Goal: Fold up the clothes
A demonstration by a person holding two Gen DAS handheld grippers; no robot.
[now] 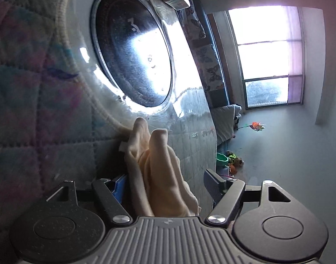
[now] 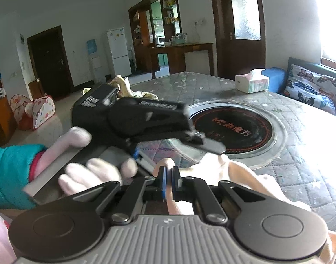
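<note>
The right hand-held gripper (image 2: 169,177) pinches the cream garment (image 2: 240,171) above the counter (image 2: 300,154); the left hand-held gripper (image 1: 165,184), spread wide around it, could let it sag.

I see left gripper (image 2: 212,146): black, white lettering | right gripper (image 2: 170,183): black arms, silver screws, blue pads, ribbed grey body | left hand (image 2: 91,176): pale glove, teal sleeve, red cuff
</note>
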